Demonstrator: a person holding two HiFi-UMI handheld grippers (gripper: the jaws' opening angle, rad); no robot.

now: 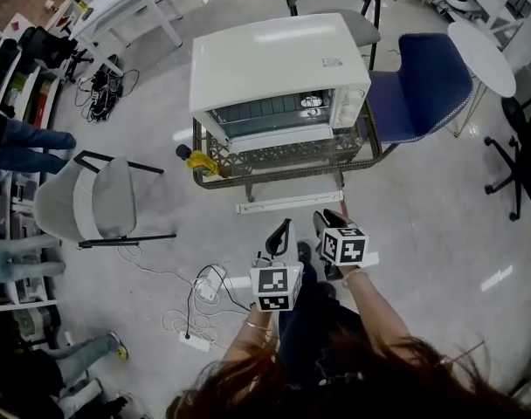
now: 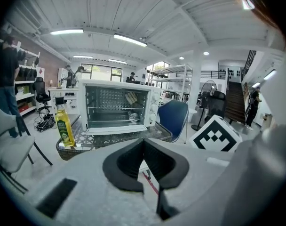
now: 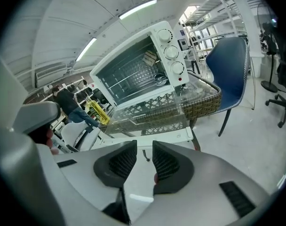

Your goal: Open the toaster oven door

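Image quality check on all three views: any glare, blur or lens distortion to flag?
Head view: overhead light reflects off the toaster oven top and the glossy floor; the edges bow. Left gripper view: strong fisheye, dark corners, left claw soft up close, oven sharp. Right gripper view: same fisheye, scene tilted, ceiling light strip blown out.

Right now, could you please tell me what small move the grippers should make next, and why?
Probably no reach at all; I would keep both grippers back. The door of the toaster oven looks already folded down flat, though I can't be sure. The left gripper, shut, and the right gripper, jaws a little apart, are empty and well short of the table.
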